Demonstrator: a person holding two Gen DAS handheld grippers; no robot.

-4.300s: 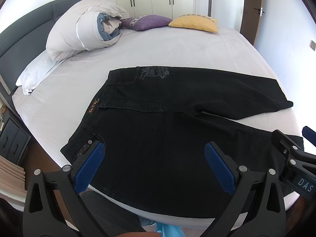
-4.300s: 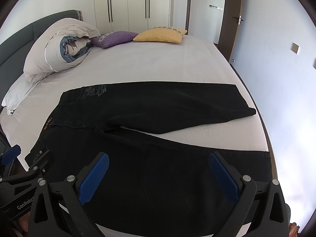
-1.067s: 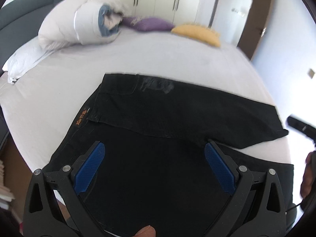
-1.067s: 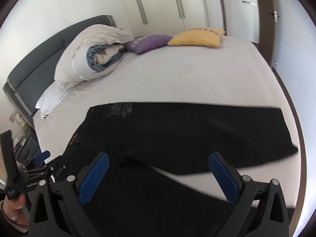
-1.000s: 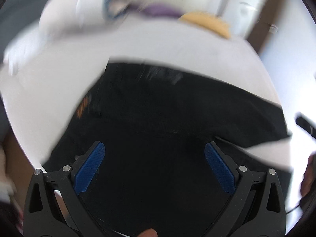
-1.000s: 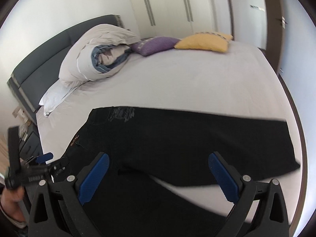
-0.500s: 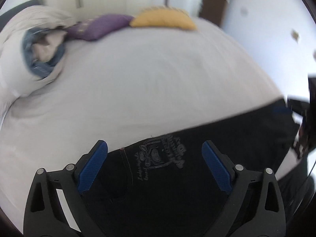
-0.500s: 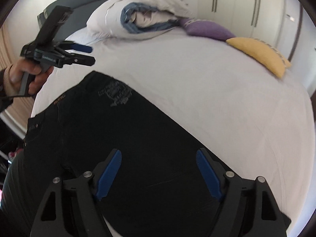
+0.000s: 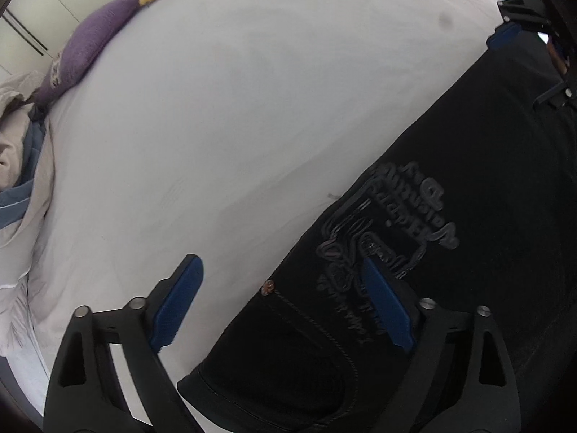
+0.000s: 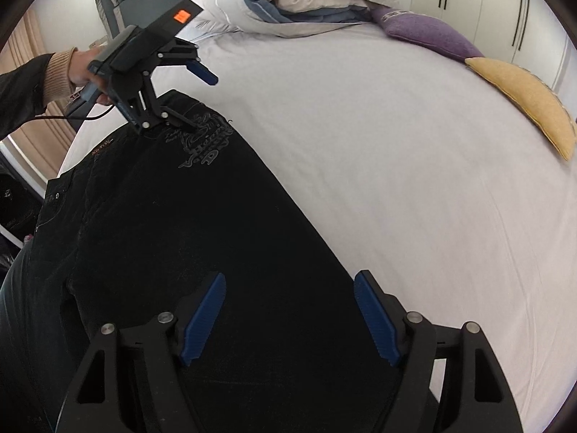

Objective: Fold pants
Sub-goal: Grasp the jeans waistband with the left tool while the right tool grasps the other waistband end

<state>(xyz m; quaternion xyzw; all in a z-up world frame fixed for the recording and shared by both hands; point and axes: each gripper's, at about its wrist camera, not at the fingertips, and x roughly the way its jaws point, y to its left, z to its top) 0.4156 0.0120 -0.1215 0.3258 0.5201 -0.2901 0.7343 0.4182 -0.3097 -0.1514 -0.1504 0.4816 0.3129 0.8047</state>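
Black pants (image 10: 187,238) lie flat on the white bed (image 10: 396,180), waist to the left in the right wrist view. In the left wrist view the pants (image 9: 450,252) show their embroidered back pocket. My left gripper (image 9: 281,303) is open, low over the far waist corner, one finger over the sheet and one over the pocket. It also shows in the right wrist view (image 10: 198,101), open at the waistband. My right gripper (image 10: 288,317) is open over the far leg's edge. It also shows at the top right of the left wrist view (image 9: 526,36).
A rolled duvet (image 10: 306,0) and white pillow lie at the headboard. A purple cushion (image 10: 425,32) and a yellow cushion (image 10: 523,97) sit along the far side. Wardrobe doors stand behind. Bare sheet spreads beyond the pants.
Both grippers have moved forward and down across the pants to the far edge, the left to the waist corner and the right to the far leg. Both stay open.
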